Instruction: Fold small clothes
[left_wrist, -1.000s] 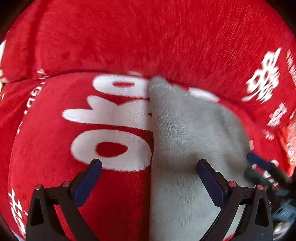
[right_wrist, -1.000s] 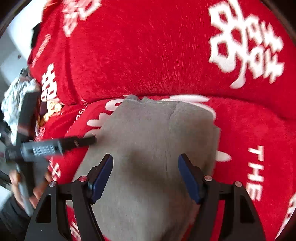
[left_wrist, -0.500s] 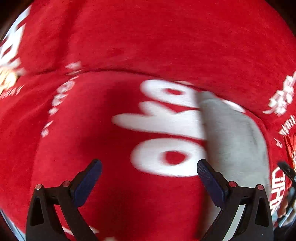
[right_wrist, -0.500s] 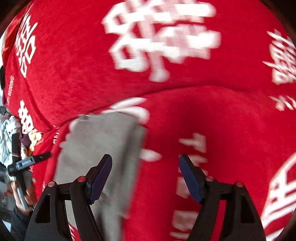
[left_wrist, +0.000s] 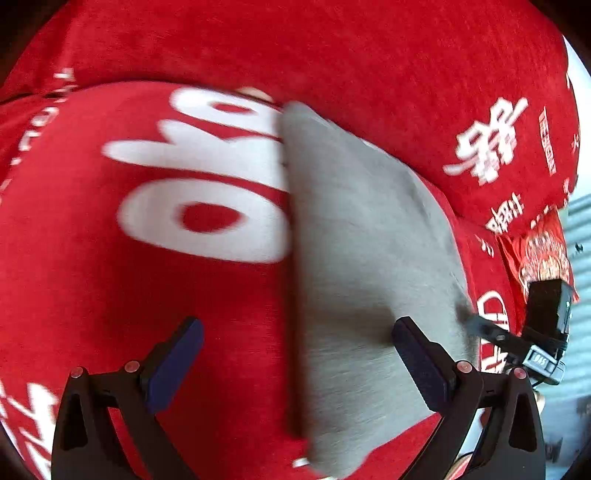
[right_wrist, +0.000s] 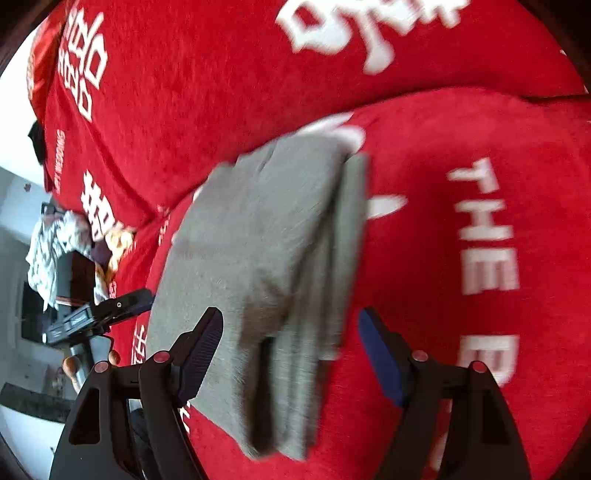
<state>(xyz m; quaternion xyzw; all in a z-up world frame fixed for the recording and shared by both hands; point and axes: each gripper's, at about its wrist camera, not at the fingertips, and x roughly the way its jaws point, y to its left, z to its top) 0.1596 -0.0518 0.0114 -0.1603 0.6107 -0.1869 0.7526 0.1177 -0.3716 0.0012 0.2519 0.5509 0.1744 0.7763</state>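
A grey folded garment (left_wrist: 365, 258) lies flat on a red plush cover (left_wrist: 110, 295) with white lettering. In the right wrist view the garment (right_wrist: 266, 236) shows several stacked layers along its right edge. My left gripper (left_wrist: 295, 362) is open and empty, hovering over the garment's left edge. My right gripper (right_wrist: 291, 354) is open and empty, hovering over the garment's near right part. The right gripper also shows at the garment's right side in the left wrist view (left_wrist: 517, 339), and the left gripper at its left side in the right wrist view (right_wrist: 99, 314).
The red cover rises into a padded backrest (right_wrist: 221, 74) behind the garment. A pile of patterned cloth (right_wrist: 51, 243) and dark objects lie off the left end of the seat. A red printed item (left_wrist: 539, 254) lies at the right.
Both grippers swung away from the garment half a second ago and have swung back over it. The garment has not moved. Both stay open.
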